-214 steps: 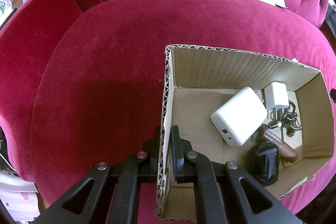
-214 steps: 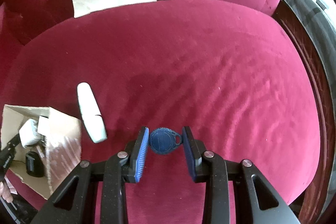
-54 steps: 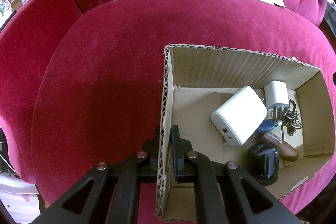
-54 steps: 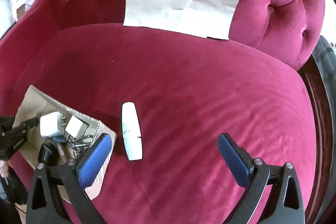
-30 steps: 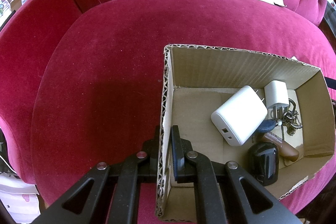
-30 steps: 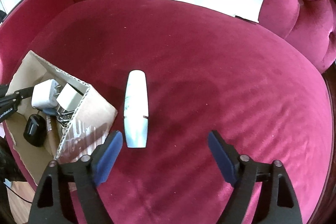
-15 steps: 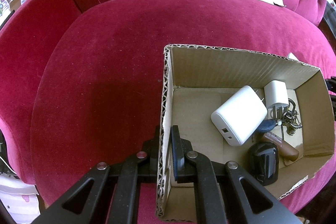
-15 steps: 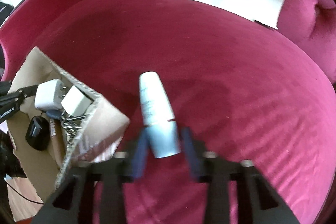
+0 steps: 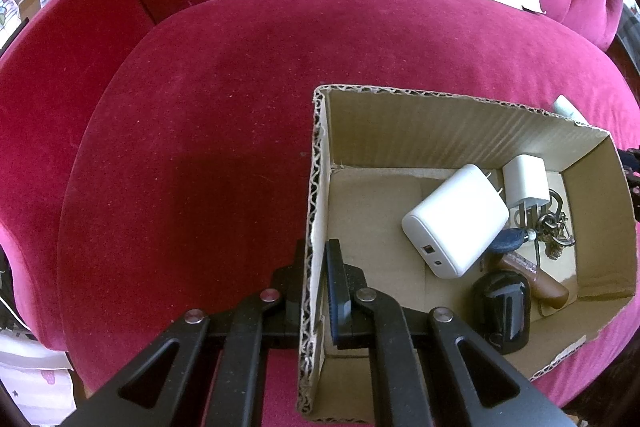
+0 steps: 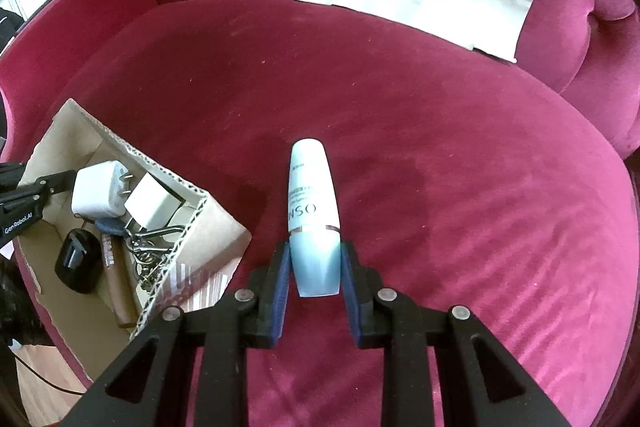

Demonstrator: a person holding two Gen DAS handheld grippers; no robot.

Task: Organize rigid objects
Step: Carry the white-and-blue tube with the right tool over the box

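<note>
The right gripper (image 10: 314,277) has its jaws clamped on the pale blue cap end of the white bottle (image 10: 313,203), which points forward from them over the sofa cushion (image 10: 440,155). The left gripper (image 9: 318,279) has its jaws pinched on the near wall of the cardboard box (image 9: 316,187).

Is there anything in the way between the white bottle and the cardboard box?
Only the box's own near wall. The bottle lies on the cushion, its cap end between the right gripper's pads, and the strip of cushion between it and the box is bare. The left gripper pinches the box's far wall.
</note>
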